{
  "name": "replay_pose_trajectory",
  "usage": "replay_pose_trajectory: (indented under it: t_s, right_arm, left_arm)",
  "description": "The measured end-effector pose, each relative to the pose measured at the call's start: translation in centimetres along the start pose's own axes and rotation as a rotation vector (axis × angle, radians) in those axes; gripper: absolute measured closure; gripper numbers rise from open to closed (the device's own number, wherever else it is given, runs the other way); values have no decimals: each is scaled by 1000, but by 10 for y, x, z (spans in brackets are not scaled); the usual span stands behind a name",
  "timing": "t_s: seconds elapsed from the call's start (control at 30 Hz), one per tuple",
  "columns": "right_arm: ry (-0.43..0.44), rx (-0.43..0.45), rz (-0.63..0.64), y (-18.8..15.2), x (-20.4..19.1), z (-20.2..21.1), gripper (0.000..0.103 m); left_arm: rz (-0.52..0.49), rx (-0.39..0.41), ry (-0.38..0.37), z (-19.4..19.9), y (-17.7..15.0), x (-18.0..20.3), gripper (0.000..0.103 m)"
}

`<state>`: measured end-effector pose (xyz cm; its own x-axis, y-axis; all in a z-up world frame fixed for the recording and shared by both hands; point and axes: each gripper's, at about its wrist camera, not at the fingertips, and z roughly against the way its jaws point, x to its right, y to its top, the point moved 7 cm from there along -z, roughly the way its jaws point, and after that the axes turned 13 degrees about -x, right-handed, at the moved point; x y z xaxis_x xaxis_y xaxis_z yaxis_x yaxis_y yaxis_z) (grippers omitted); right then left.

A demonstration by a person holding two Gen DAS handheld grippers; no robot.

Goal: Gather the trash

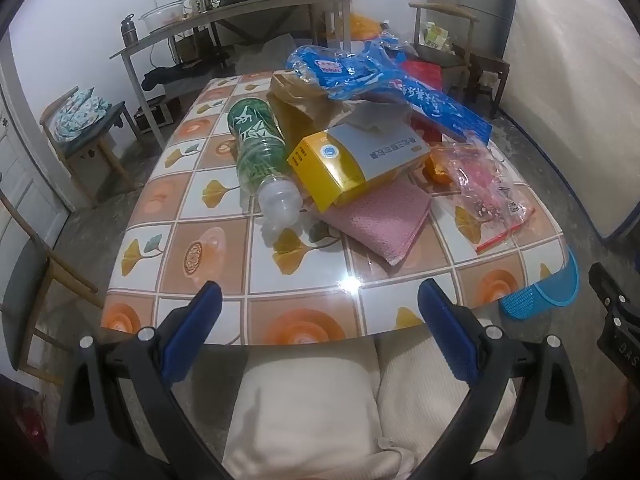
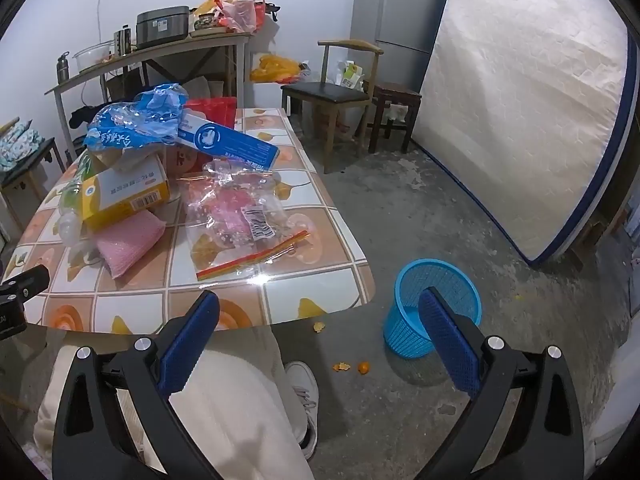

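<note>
Now both grippers hang spread wide and empty over the near edge of the table (image 1: 224, 280): the left gripper (image 1: 320, 304) and the right gripper (image 2: 320, 312). Trash sits heaped mid-table: a bottle (image 1: 260, 152), yellow box (image 1: 352, 160), pink cloth (image 1: 380, 220), clear bag (image 2: 240, 216). Bare tabletop lies between. A blue basket (image 2: 432, 304) stands on open floor beside the table's right corner.
</note>
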<state>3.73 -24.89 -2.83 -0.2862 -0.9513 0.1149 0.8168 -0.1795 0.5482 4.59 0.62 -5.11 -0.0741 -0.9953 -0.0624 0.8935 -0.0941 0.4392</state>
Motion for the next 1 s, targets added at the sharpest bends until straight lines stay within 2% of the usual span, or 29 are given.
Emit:
replay_pose_trajectory:
  t_s: [1.0]
  right_arm:
    - [-6, 4, 9, -1, -3, 3, 6]
  left_arm:
    - [13, -1, 5, 0, -2, -8, 8]
